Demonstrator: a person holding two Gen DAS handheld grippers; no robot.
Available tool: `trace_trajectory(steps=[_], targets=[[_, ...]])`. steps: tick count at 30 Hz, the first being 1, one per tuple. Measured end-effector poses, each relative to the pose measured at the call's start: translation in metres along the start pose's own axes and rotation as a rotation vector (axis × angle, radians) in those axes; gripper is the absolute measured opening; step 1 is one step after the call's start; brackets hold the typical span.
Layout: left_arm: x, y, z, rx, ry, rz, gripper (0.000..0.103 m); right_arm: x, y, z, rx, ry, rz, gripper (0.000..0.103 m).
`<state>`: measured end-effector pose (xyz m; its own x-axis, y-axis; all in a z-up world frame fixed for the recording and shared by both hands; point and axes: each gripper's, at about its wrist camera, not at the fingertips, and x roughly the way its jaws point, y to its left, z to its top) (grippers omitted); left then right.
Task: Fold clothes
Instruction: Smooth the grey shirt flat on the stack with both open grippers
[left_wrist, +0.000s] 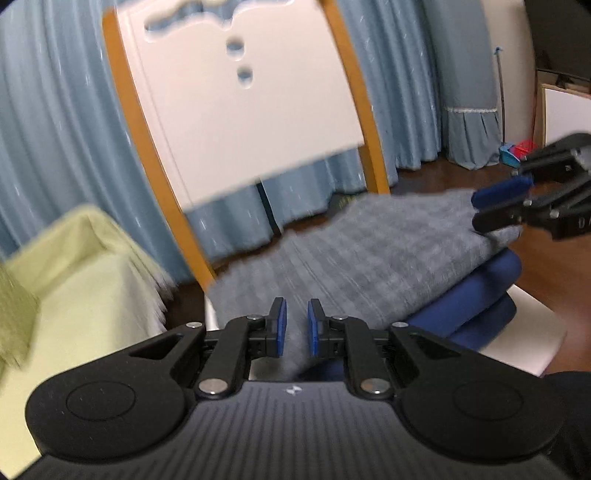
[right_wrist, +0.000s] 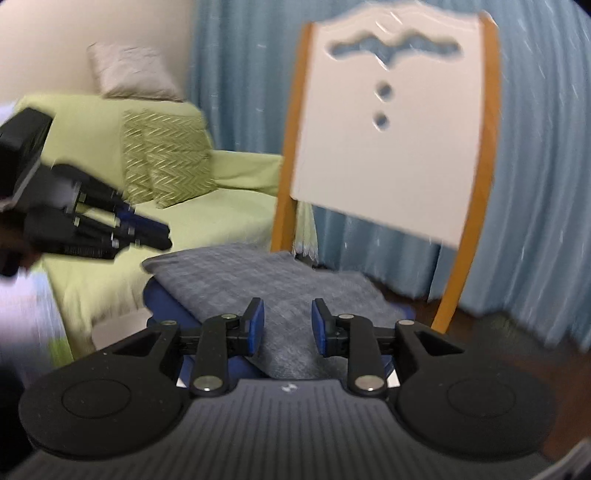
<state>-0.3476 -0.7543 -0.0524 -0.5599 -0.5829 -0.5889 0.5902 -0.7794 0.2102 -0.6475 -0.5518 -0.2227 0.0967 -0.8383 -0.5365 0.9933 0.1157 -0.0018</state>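
No readable words, numbers or brand names show in either view. The only mark is a small pale emblem, shaped roughly like two facing wedges, on the ribbed body of the left hand-held gripper (left_wrist: 295, 326), just behind its fingers; the same emblem sits in the same spot on the right hand-held gripper (right_wrist: 287, 326). Faint pale marks show on the right hand-held gripper's black linkage in the left wrist view, too blurred to read.

Blue garment (left_wrist: 476, 295) mostly hidden under grey cloth (left_wrist: 351, 258); frames motion-blurred.
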Motion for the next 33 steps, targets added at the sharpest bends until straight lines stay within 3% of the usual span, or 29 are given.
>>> trace_trajectory(steps=[5,9,14,17,23,28,33], targets=[[0.001,-0.006,-0.021,-0.026,0.027,-0.010,0.016,0.020,-0.014,-0.007,0.172,0.040,0.032,0.023],[-0.010,0.003,-0.012,-0.036,0.003,0.001,0.016,0.018,-0.017,-0.002,0.151,0.063,0.052,0.024],[-0.005,0.020,0.018,-0.092,-0.051,-0.001,0.016,0.007,-0.033,0.029,0.159,-0.015,0.026,0.024],[0.021,0.028,0.037,-0.117,-0.015,-0.015,0.016,0.024,-0.050,0.043,0.180,-0.015,0.016,0.024],[0.058,0.026,0.032,-0.128,0.059,-0.025,0.016,0.069,-0.060,0.037,0.193,0.107,0.052,0.026],[0.063,0.023,0.027,-0.128,0.057,-0.017,0.016,0.073,-0.057,0.021,0.212,0.094,0.050,0.027],[0.062,0.021,0.030,-0.123,0.064,-0.009,0.016,0.065,-0.058,0.032,0.221,0.078,0.040,0.027]])
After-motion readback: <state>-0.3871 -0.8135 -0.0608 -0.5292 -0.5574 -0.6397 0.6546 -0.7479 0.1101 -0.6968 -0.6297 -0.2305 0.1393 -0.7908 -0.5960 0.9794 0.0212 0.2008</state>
